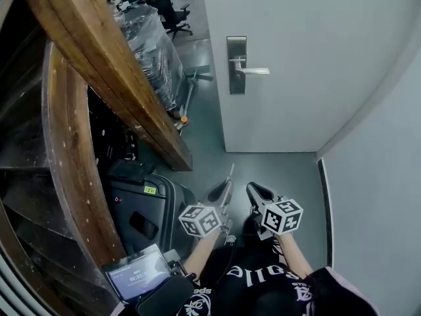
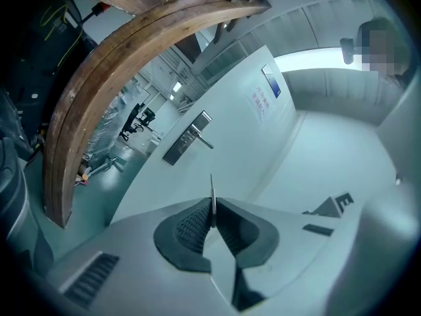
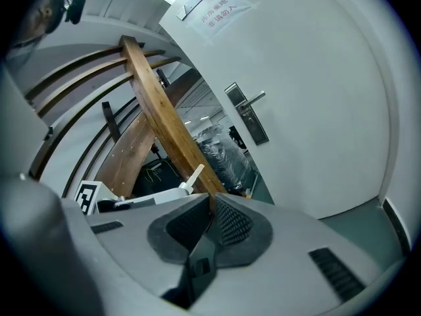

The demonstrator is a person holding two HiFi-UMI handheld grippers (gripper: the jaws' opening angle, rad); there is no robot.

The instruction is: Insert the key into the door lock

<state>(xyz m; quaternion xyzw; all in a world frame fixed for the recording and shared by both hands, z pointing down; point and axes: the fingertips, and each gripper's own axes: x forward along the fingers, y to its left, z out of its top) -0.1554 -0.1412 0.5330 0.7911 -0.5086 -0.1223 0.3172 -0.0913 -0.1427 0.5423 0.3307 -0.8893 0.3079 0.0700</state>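
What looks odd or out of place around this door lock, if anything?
Nothing stands out. The door handle sits level on its lock plate, and the key is clamped straight in the left gripper.

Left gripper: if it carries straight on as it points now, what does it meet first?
Likely the door's plain face, just beside the lock plate, not on it. The key clamped in the left gripper would touch first. Nothing shows in between, but depth is unclear.

Curved wooden beams, plastic-wrapped stack, lit screen, office chair
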